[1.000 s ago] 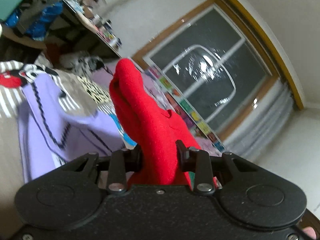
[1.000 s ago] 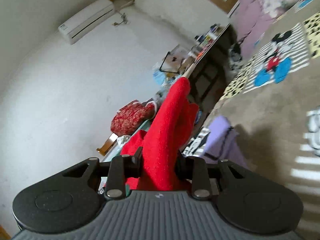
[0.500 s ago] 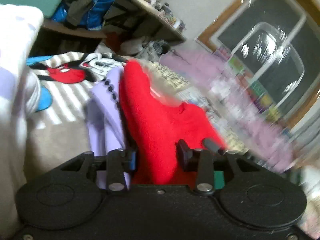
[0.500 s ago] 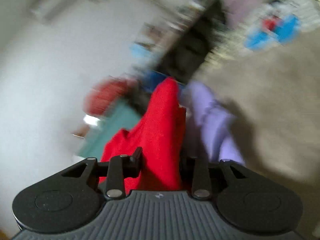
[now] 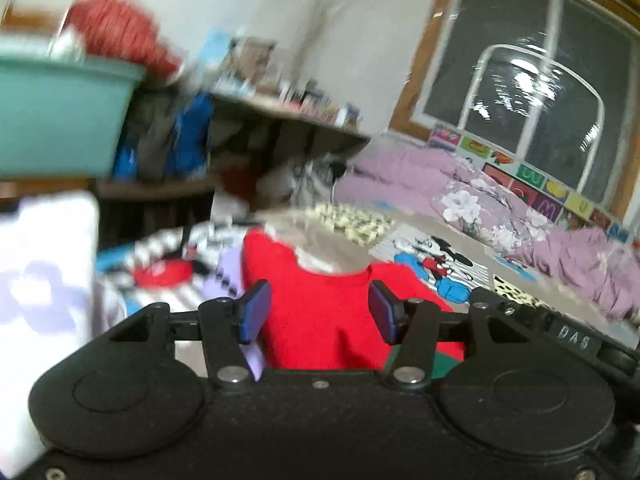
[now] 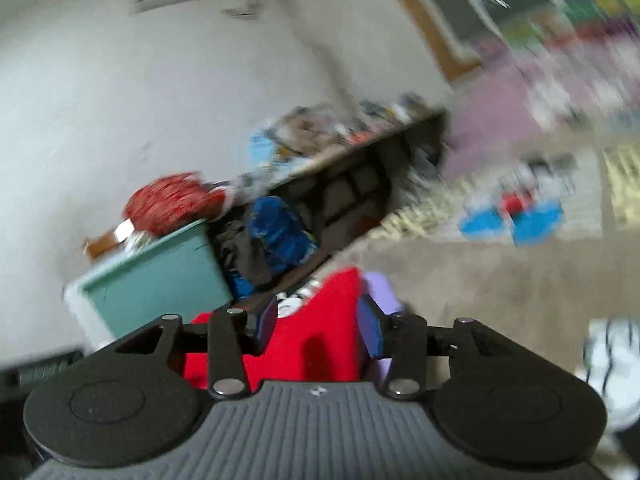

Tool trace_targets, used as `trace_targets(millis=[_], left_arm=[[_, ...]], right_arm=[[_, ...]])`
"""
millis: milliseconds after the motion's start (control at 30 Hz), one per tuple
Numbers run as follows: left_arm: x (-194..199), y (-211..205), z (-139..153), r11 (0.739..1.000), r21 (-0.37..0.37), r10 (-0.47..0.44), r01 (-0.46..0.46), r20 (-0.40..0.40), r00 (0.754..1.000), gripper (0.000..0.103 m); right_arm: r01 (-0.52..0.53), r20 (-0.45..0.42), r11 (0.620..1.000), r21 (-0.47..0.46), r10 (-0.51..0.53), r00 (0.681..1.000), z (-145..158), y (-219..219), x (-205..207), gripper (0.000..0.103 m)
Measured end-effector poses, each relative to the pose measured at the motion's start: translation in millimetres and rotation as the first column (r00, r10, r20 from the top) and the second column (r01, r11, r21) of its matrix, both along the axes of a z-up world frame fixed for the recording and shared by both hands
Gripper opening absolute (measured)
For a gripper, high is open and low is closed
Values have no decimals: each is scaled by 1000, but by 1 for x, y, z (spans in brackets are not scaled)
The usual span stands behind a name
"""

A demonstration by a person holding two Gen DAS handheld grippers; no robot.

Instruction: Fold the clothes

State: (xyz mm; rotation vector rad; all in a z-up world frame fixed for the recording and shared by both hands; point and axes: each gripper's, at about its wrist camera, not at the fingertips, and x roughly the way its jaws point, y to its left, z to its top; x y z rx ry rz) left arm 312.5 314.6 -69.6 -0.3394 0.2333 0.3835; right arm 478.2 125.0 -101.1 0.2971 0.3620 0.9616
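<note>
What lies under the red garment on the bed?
A lilac garment shows at the left edge of the red garment, with the cartoon-print bedspread around both. How far the lilac cloth reaches underneath is covered.

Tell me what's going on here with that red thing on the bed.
A person holding a gripper in each hand is folding clothes on a bed. Both the left gripper and the right gripper stand open, with the red fleece garment lying between their fingers, not clamped. It rests on the cartoon-print bedspread beside a lilac garment. Both views are motion-blurred.
</note>
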Motion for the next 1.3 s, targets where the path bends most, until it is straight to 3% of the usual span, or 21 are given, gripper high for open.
trace_targets(millis=[67, 133, 233, 333, 500, 567, 633, 733, 800, 967, 1100, 1300], left_arm=[[6, -4, -7, 998, 30, -51, 51, -19, 999, 52], [27, -10, -29, 990, 58, -117, 129, -174, 978, 52], [31, -13, -42, 985, 118, -100, 124, -196, 975, 52], [25, -3, -43, 988, 81, -113, 129, -171, 979, 52], [18, 5, -24, 993, -10, -120, 119, -120, 986, 66], [14, -2, -13, 994, -35, -105, 102, -116, 988, 67], [10, -3, -5, 996, -43, -82, 77, -112, 990, 70], [4, -3, 9, 997, -65, -43, 36, -121, 992, 84], [1, -6, 18, 998, -63, -30, 22, -137, 990, 95], [-13, -19, 30, 1000, -16, -3, 0, -196, 981, 97], [-27, -34, 43, 997, 48, 70, -59, -273, 959, 103], [-55, -52, 71, 993, 97, 92, -67, -292, 952, 103]], right_arm=[[-35, 93, 998, -57, 40, 995, 4, 7, -13, 45], [-61, 100, 991, -121, 74, 992, -2, 17, -15, 43], [-65, 61, 979, -194, 78, 995, -10, 25, -7, 43], [-65, 29, 970, -234, 74, 997, -16, 29, 0, 42], [-29, -21, 981, -189, 25, 999, -5, 17, -3, 45], [-12, -43, 984, -180, 5, 999, 1, 12, -4, 51], [6, -70, 977, -213, -21, 997, 10, 9, -7, 56], [15, -97, 970, -241, -39, 995, 23, 5, -13, 61], [21, -100, 963, -269, -50, 994, 32, 3, -20, 68], [28, -90, 948, -317, -59, 994, 58, -6, -43, 88], [36, -79, 931, -363, -70, 994, 77, -13, -60, 93], [43, -70, 911, -411, -79, 994, 99, -19, -90, 97]])
